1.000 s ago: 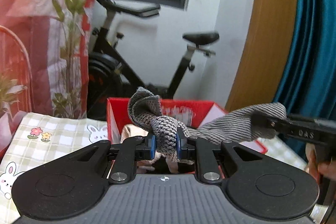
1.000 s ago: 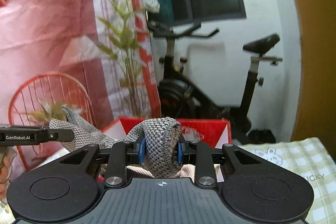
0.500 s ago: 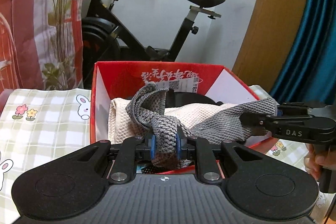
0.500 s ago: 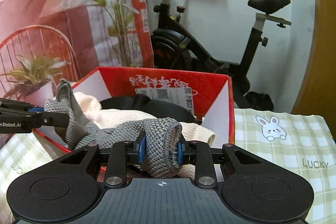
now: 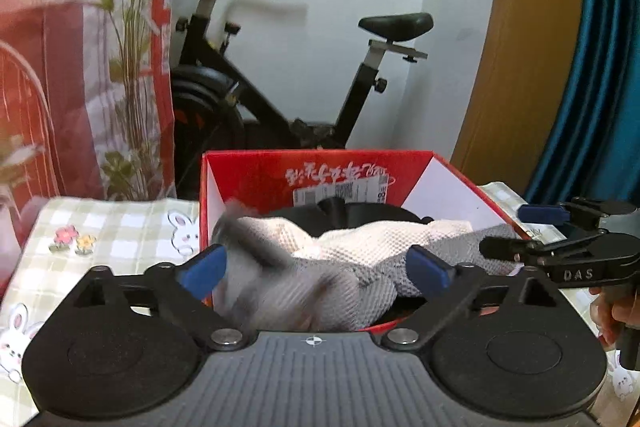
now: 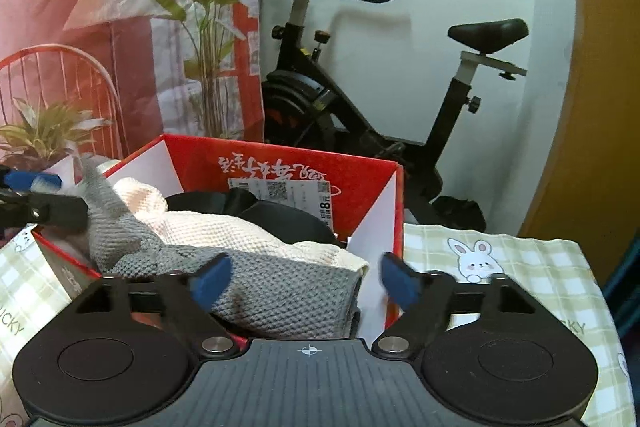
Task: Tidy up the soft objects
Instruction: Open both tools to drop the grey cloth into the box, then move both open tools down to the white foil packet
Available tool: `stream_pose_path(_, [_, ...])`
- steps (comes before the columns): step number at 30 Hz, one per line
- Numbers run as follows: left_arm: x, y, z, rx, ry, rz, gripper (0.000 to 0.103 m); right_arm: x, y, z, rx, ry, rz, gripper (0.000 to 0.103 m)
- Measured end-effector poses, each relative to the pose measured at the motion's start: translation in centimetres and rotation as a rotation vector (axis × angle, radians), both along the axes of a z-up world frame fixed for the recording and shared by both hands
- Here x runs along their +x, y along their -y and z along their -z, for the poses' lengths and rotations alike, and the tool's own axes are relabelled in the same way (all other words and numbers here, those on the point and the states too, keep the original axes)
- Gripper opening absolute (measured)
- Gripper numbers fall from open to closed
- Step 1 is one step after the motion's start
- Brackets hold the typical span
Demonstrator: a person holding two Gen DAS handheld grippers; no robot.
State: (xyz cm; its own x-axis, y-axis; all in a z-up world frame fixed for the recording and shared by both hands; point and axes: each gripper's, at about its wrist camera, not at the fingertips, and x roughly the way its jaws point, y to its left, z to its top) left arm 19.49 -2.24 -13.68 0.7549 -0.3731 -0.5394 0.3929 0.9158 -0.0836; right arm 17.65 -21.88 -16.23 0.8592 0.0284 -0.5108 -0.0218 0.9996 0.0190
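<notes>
Both grippers are wide open over the red cardboard box (image 5: 256,175)! The left gripper (image 5: 316,269) has its blue-padded fingers (image 5: 202,269) spread far apart, and between them the grey knitted cloth (image 5: 340,285) sits blurred, clamped by nothing, draped across the front of the box. From the right wrist view, the right gripper (image 6: 306,281) is just as open, its fingers (image 6: 400,281) well apart with the same grey knitted cloth (image 6: 280,291) lying loose between and below them, one end trailing up toward the left gripper (image 6: 36,199) at the box's left edge. Under the grey cloth lies a cream waffle-weave towel (image 6: 208,231), and behind that a black soft item (image 6: 276,215) fills the back of the red cardboard box (image 6: 360,183), near a white shipping label (image 6: 280,193) on the inner wall. In the left wrist view the right gripper (image 5: 560,231) hangs at the box's right edge, fingers parted, close to the cloth's far end. The box stands on a worktop covered in a green checked cloth with bunny prints (image 6: 500,267). Behind it all, a black exercise bike (image 5: 280,95) stands against the white wall, with a tall green plant (image 6: 204,27) to the left.
</notes>
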Motion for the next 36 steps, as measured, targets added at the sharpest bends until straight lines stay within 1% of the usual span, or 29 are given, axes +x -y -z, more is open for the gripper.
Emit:
stream_pose_path(1, [-0.2,0.2,-0.1,0.008,0.008,-0.002,0.103,-0.3,0.0,0.0,-0.002,0.007,0.001,0.101])
stream_pose_path(3, [-0.6,0.6,-0.4,0.019,0.023,-0.002,0.103,-0.9,-0.1,-0.1,-0.003,0.022,-0.001,0.102])
stream_pose_path(9, [-1.9,1.3,-0.9,0.058,0.05,-0.017,0.103,-2.5,-0.4,-0.6,0.005,0.053,0.012,0.103])
stream_pose_path(12, [-3.2,1.3,-1.1,0.052,0.078,-0.019,0.103,-3.4,-0.4,-0.7,0.026,0.084,0.015,0.103])
stream_pose_path(15, [-4.4,1.4,-1.1,0.045,0.085,-0.026,0.103,-4.4,-0.4,-0.8,0.039,0.11,0.017,0.103])
stream_pose_path(19, [-5.8,1.5,-0.8,0.041,0.086,-0.027,0.103,-6.1,-0.9,-0.8,0.02,0.164,0.024,0.103])
stream_pose_path(24, [-7.2,1.4,0.0,0.036,0.088,-0.017,0.103,-8.0,-1.8,-0.3,-0.004,0.207,0.01,0.103])
stream_pose_path(27, [-7.9,1.3,0.7,0.038,0.088,-0.026,0.103,-8.9,-2.4,0.4,0.0,0.211,0.009,0.103])
stream_pose_path(31, [-8.5,1.1,1.7,0.038,0.08,-0.04,0.103,-9.6,-2.7,1.6,0.028,0.194,0.014,0.103])
stream_pose_path(36, [-8.7,0.7,3.3,0.031,0.035,-0.061,0.103,-10.1,-3.1,3.6,0.04,0.164,0.026,0.103])
